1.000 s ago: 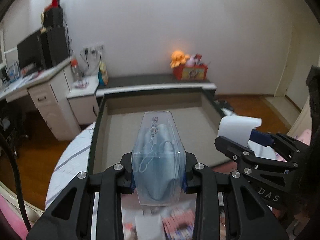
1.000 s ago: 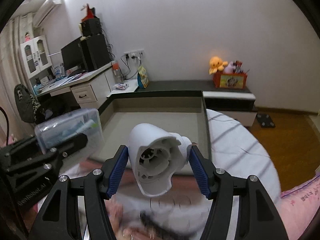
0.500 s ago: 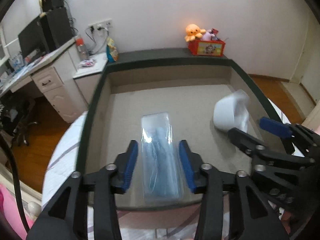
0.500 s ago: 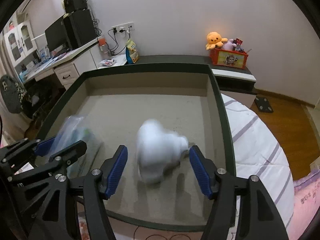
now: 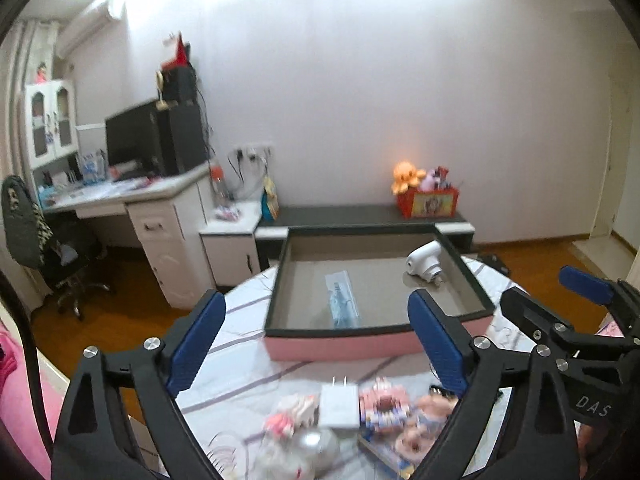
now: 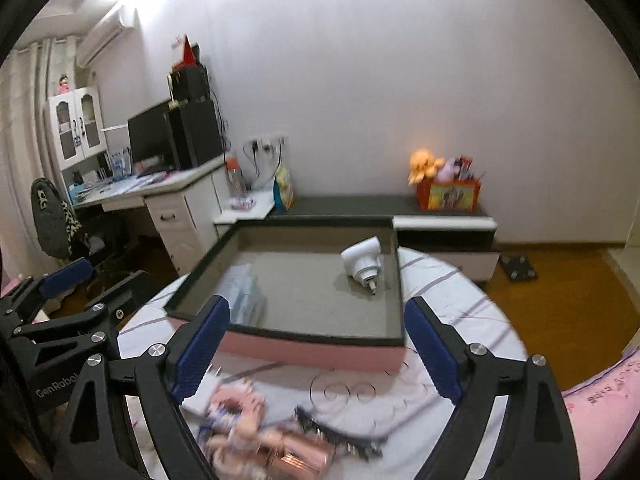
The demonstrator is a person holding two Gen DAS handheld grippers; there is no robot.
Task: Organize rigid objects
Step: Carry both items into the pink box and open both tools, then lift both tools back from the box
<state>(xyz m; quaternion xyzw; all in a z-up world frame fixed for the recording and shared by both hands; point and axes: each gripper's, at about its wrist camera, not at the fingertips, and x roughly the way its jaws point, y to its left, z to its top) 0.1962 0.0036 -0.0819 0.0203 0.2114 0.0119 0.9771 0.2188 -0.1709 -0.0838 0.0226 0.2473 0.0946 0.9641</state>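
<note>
your pack of face masks (image 5: 343, 301) and the white plug-in device (image 5: 425, 265) both lie apart on the floor of the pink-sided tray (image 5: 340, 347), sorted off the cluttered tabletop (image 5: 248, 364). your left gripper (image 5: 316, 348) and right gripper (image 6: 316, 344) hang over the clutter, jaws empty and opening wide, probably readying for the next pick.

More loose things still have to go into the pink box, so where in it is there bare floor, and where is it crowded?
Inside the pink box the widest bare floor lies between the mask pack and the white lamp-like part. The strip along the far wall is free too. The bedsheet in front of the box is crowded with small items.
</note>
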